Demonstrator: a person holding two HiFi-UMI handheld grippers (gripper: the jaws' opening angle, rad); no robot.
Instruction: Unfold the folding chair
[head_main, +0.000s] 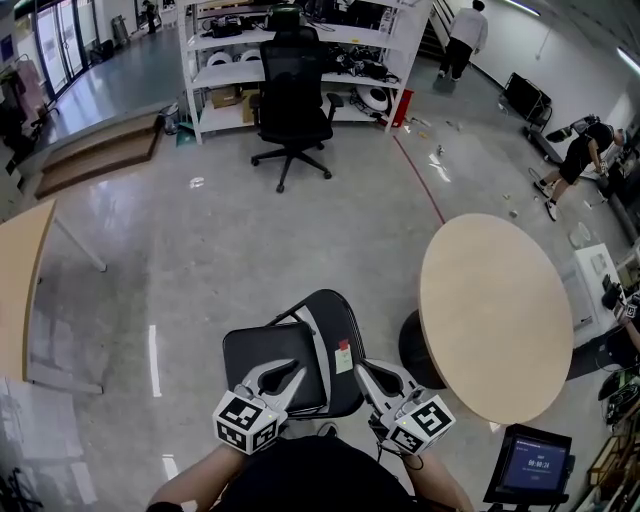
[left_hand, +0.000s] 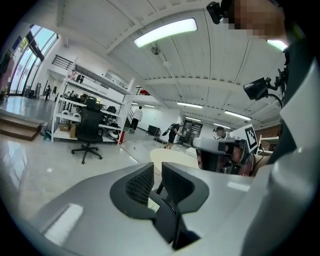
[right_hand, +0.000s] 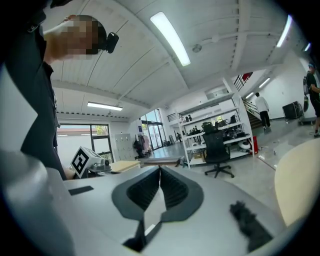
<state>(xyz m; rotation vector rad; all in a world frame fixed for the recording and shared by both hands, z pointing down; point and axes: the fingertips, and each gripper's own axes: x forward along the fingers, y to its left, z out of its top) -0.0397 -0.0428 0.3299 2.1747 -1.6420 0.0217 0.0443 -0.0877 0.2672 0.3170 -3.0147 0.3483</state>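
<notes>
A black folding chair stands right in front of me, its flat seat panel at the left and a rounded panel with a white and red label behind it. My left gripper hovers over the seat panel. In the left gripper view its pads stand a narrow slit apart, and a black edge of the chair shows low in that slit without being pressed. My right gripper is by the chair's right edge. Its pads meet, with nothing between them.
A round wooden table stands close at the right, and a screen on a stand sits below it. A rectangular table is at the left. Farther off are a black office chair and white shelving. People move at the far right.
</notes>
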